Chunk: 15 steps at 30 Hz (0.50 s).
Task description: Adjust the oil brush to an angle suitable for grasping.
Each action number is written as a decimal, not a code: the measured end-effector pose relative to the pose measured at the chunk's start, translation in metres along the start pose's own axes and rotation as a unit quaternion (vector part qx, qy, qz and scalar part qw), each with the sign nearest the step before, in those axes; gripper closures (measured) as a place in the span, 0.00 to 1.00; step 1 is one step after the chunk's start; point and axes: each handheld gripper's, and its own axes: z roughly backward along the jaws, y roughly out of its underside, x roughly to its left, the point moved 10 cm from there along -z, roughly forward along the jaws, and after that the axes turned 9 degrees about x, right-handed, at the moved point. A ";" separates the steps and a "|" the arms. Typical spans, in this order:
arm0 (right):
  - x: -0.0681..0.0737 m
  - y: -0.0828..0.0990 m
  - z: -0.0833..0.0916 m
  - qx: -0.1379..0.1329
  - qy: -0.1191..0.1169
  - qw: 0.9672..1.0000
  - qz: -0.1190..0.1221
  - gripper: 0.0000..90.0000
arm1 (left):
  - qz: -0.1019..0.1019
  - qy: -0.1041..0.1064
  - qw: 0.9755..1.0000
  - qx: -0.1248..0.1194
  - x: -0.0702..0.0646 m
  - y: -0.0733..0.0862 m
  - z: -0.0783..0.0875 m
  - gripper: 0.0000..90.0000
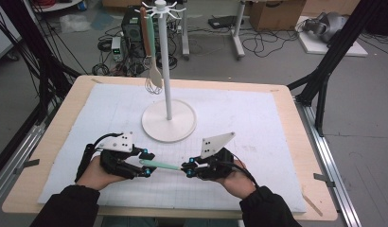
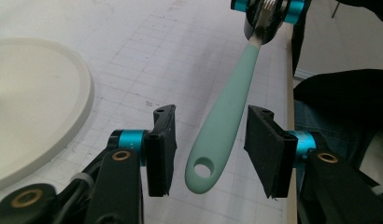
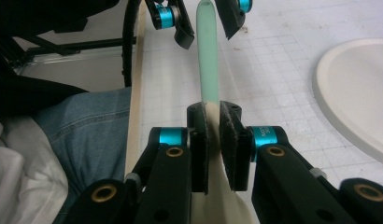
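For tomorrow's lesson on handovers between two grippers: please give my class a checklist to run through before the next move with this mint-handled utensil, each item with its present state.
1. Right gripper clamped on the utensil's pale head end: ok.
2. Mint handle lies between the left gripper's jaws: ok.
3. Left pads pressing on the handle: not ok; gaps show on both sides.
4. Handle's hanging hole unblocked: ok.
5. Free hook on the white stand: ok; wooden-handled utensils hang on its left side only.
6. Utensil lifted off the table mat: cannot tell.
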 end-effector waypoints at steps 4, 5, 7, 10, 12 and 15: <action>0.002 -0.001 0.000 -0.001 -0.005 1.000 0.007 0.92 | -0.005 0.011 1.000 0.000 -0.003 -0.001 -0.001 0.64; 0.002 -0.002 0.000 -0.002 -0.005 1.000 0.006 0.92 | -0.006 0.014 1.000 0.001 -0.004 -0.001 -0.001 0.64; 0.002 -0.002 0.000 -0.002 -0.006 1.000 0.006 0.92 | -0.012 0.021 1.000 -0.002 -0.006 -0.001 -0.001 0.66; 0.003 -0.001 -0.001 -0.001 -0.010 1.000 0.010 0.92 | -0.013 0.025 1.000 0.000 -0.007 0.000 -0.001 0.70; 0.004 -0.001 -0.001 -0.002 -0.011 1.000 0.010 0.92 | -0.014 0.028 0.999 0.000 -0.008 0.000 -0.001 0.71; 0.004 -0.001 -0.001 0.000 -0.012 1.000 0.013 0.92 | -0.016 0.033 0.999 -0.001 -0.010 0.000 -0.001 0.72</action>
